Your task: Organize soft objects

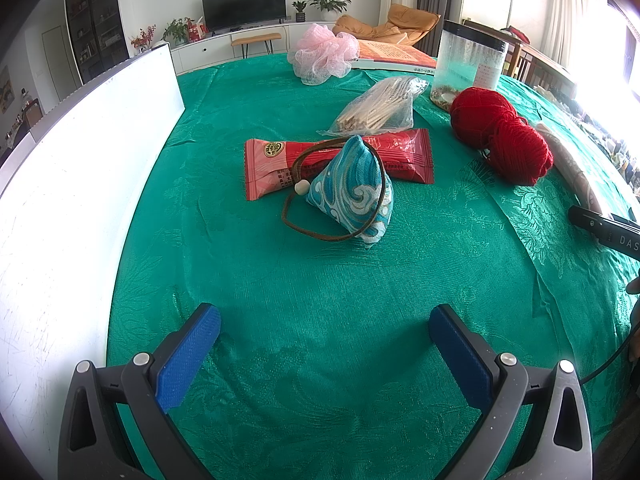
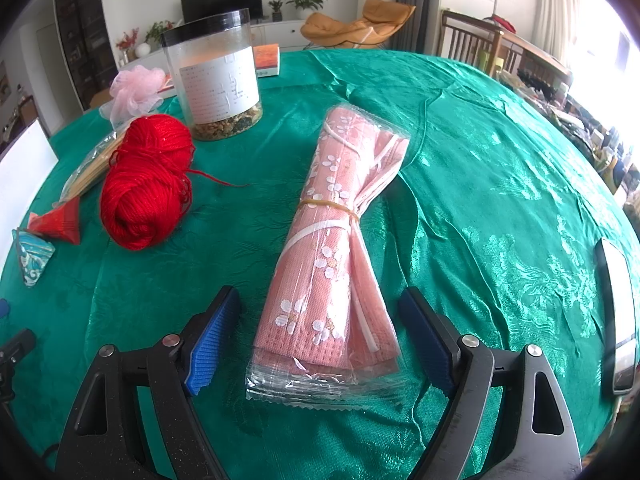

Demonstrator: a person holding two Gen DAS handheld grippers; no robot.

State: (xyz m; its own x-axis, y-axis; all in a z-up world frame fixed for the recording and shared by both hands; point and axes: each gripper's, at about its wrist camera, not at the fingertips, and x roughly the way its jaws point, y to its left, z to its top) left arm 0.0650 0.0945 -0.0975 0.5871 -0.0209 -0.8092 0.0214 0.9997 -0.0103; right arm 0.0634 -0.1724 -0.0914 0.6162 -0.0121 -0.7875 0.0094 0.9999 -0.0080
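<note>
Right tool (image 2: 320,332): spread wide, straddling near end of pink wrapped cloth roll (image 2: 332,248) on green table (image 2: 480,200), pads clear of wrap. Left tool (image 1: 324,344): spread wide, empty. Blue pouch (image 1: 352,192) farther ahead; red yarn (image 1: 504,136) far right.
</note>
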